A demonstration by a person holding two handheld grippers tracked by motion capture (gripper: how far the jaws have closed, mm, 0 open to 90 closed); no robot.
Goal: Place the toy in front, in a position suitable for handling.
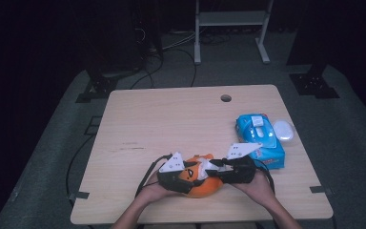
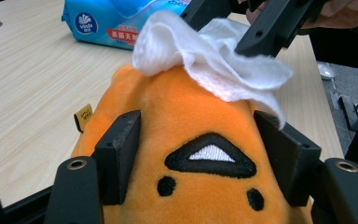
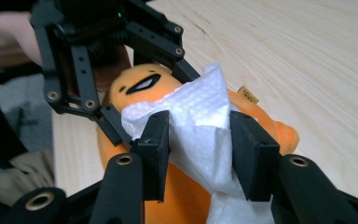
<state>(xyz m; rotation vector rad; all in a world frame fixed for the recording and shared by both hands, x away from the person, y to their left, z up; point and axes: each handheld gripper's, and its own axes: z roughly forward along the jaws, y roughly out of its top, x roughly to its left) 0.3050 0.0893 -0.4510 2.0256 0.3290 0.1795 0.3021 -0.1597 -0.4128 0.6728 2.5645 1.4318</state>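
Centrally, between the spread right tongs (image 3: 200,154), a crumpled white wet wipe (image 3: 200,135) is draped, unpinched, over the orange plush toy (image 2: 191,154), which is clamped by the left tongs (image 2: 200,158) on the worktop (image 1: 171,119).

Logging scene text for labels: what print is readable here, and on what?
"Vinda": round white logo on the blue wipes pack.
Red strip of Chinese characters beside that logo: too blurred to read.
Small tan tag on the orange plush toy: print too small to read.
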